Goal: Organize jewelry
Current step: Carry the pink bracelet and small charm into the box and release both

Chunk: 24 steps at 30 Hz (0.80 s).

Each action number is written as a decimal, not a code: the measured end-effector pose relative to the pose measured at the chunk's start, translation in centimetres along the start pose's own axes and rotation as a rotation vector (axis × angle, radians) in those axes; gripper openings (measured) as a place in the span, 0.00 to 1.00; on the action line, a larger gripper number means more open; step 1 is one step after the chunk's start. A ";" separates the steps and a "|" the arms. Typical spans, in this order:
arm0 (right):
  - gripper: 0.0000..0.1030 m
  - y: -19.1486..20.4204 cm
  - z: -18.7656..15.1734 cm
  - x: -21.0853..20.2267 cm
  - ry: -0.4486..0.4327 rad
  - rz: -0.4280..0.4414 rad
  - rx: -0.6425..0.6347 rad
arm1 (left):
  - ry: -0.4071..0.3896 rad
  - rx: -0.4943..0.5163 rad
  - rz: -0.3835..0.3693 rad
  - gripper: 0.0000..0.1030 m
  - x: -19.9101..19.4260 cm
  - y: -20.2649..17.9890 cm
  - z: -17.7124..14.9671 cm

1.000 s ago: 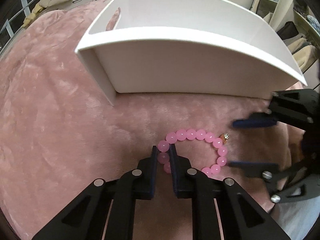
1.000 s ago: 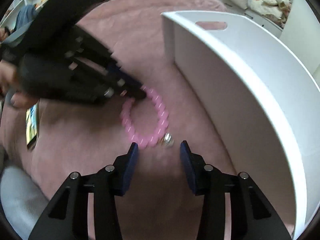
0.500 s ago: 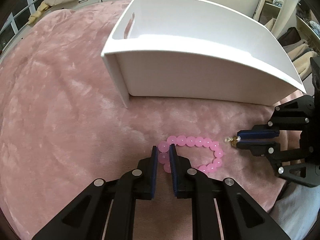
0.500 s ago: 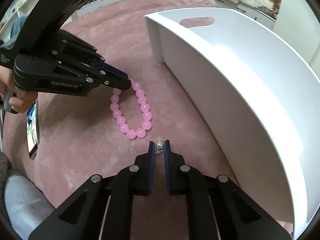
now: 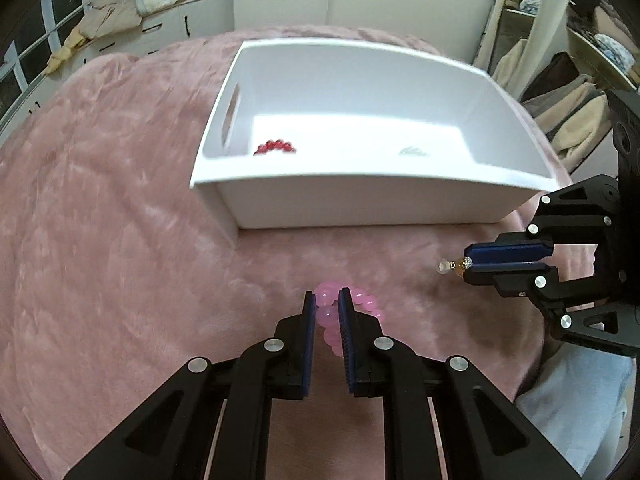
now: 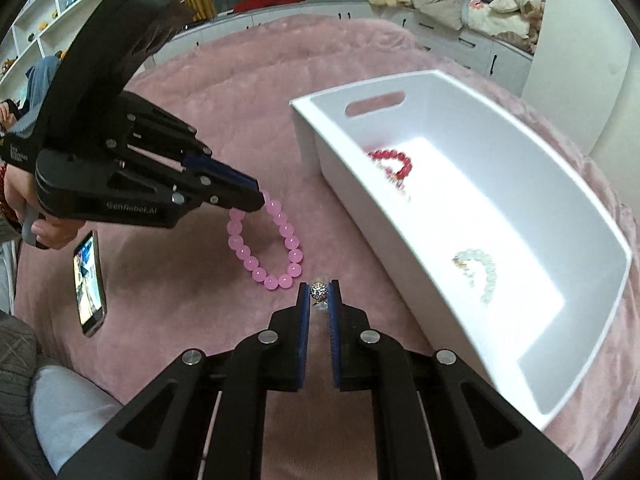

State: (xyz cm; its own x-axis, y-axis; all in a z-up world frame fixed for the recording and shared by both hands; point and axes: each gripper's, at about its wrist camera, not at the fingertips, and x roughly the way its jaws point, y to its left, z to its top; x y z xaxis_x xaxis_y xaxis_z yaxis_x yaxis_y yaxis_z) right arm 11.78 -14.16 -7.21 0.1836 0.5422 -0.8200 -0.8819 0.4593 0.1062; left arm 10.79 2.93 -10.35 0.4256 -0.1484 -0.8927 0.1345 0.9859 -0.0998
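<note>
My left gripper (image 5: 327, 300) is shut on a pink bead bracelet (image 5: 366, 306), which hangs from it above the pink blanket; the bracelet also shows in the right wrist view (image 6: 276, 248) below the left gripper (image 6: 256, 200). My right gripper (image 6: 319, 290) is shut on a small sparkly charm (image 6: 319, 291); in the left wrist view the charm (image 5: 452, 267) sticks out of the right gripper (image 5: 472, 266). A white box (image 5: 360, 200) (image 6: 460, 276) stands beyond, holding a red bracelet (image 6: 394, 162) (image 5: 275, 147) and a pale bracelet (image 6: 480, 272) (image 5: 414, 152).
A pink plush blanket (image 5: 100, 240) covers the surface. A phone (image 6: 90, 284) lies on it at the left in the right wrist view. Cabinets with piled clothes (image 6: 448, 4) stand at the back.
Both grippers have risen with their loads. The pink bracelet has come off the blanket and hangs from the left gripper. The box interior has come into view.
</note>
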 end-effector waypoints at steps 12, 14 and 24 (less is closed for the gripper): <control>0.09 -1.0 2.3 -4.2 -0.091 -0.043 0.034 | -0.064 0.001 -0.046 0.16 -3.5 -2.0 2.4; 0.09 -1.2 2.5 -4.6 -0.096 -0.050 0.035 | -0.079 0.006 -0.048 0.16 -4.1 -2.2 2.9; 0.09 -1.7 3.1 -6.4 -0.151 -0.077 0.049 | -0.149 0.046 -0.057 0.16 -7.4 -3.5 5.4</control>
State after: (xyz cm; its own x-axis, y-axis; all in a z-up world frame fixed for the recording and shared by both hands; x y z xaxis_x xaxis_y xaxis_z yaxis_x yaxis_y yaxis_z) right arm 13.44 -16.26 -0.40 0.3162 0.6021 -0.7332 -0.8411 0.5354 0.0770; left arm 11.97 0.14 -1.02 0.5439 -0.2173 -0.8105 0.2017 0.9714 -0.1252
